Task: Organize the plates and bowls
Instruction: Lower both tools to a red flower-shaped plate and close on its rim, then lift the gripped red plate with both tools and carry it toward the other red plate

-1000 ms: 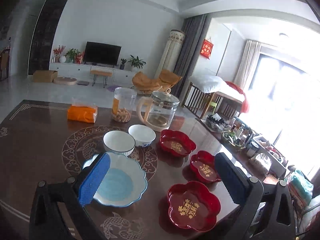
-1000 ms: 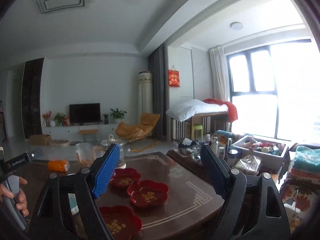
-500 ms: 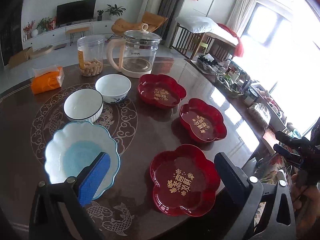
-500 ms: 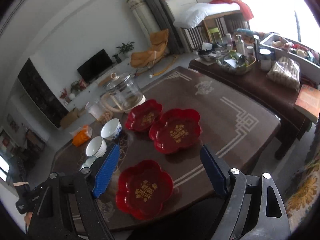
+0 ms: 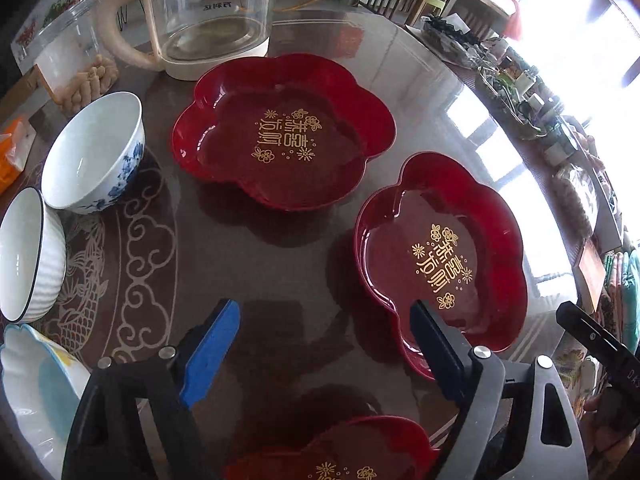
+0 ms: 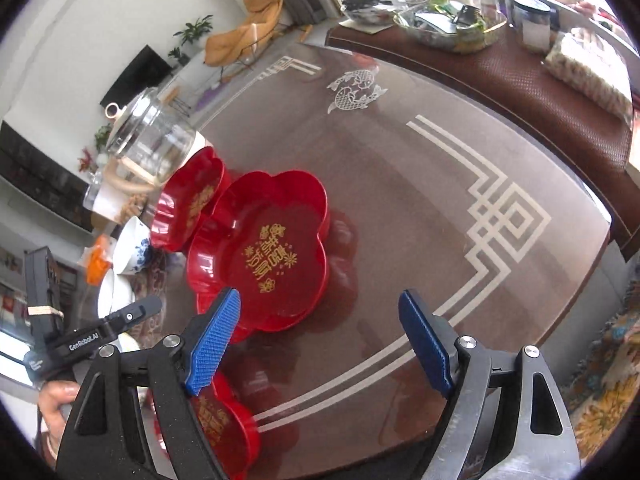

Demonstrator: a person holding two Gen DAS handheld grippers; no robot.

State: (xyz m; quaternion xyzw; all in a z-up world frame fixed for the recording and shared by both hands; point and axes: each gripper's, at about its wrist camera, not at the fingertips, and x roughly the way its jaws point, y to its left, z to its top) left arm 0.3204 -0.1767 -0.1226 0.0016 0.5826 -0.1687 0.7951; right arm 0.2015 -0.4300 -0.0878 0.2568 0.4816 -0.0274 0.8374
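Both grippers have dropped closer to the table (image 6: 400,208), left gripper (image 5: 324,344) and right gripper (image 6: 320,340) spread wide and holding nothing, near the middle red plate (image 5: 452,216), with another red plate (image 5: 240,176) and white bowls (image 5: 92,152) beyond it.

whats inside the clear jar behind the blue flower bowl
The clear jar holds pale, finger-shaped snacks piled at the bottom; above them it looks empty. Its top is cut off by the frame.
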